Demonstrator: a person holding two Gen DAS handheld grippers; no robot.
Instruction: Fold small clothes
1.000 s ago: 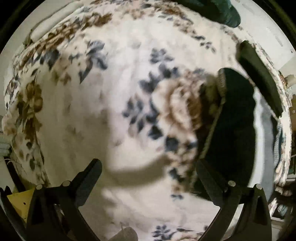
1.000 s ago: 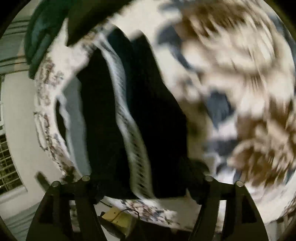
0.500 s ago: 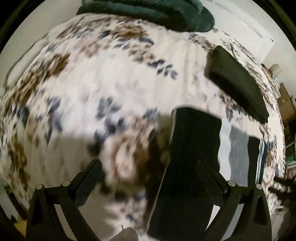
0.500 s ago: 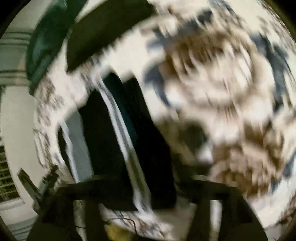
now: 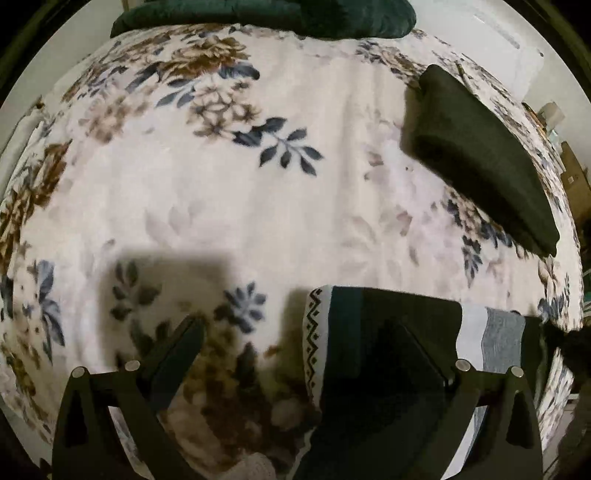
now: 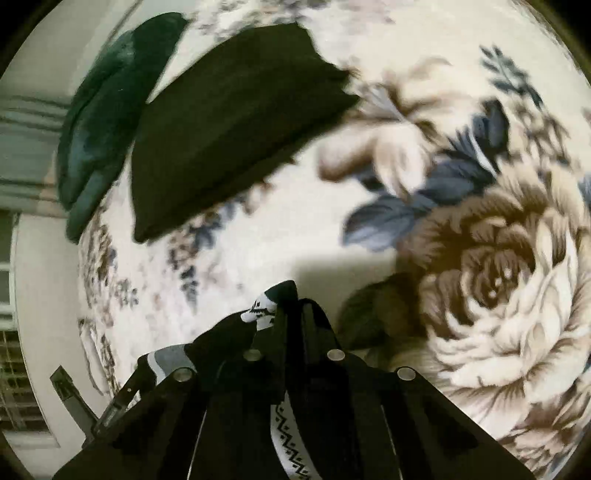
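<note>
Floral fleece blanket (image 5: 229,206) is covering the bed under both tongs. Nearest, the right gripper (image 6: 291,306) is pinching a fold of the dark patterned garment (image 5: 373,332), while the left gripper (image 5: 295,332) is hanging spread wide, its right finger lying over that garment. Beyond them a folded black garment (image 5: 476,162) is lying, with a dark green cushion (image 5: 266,14) farthest off.

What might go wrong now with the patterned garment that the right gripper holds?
1. The right gripper pinches only a small corner of the garment, so it may slip out.
2. The left gripper is open with one finger over the cloth; it may crease the fold.
</note>
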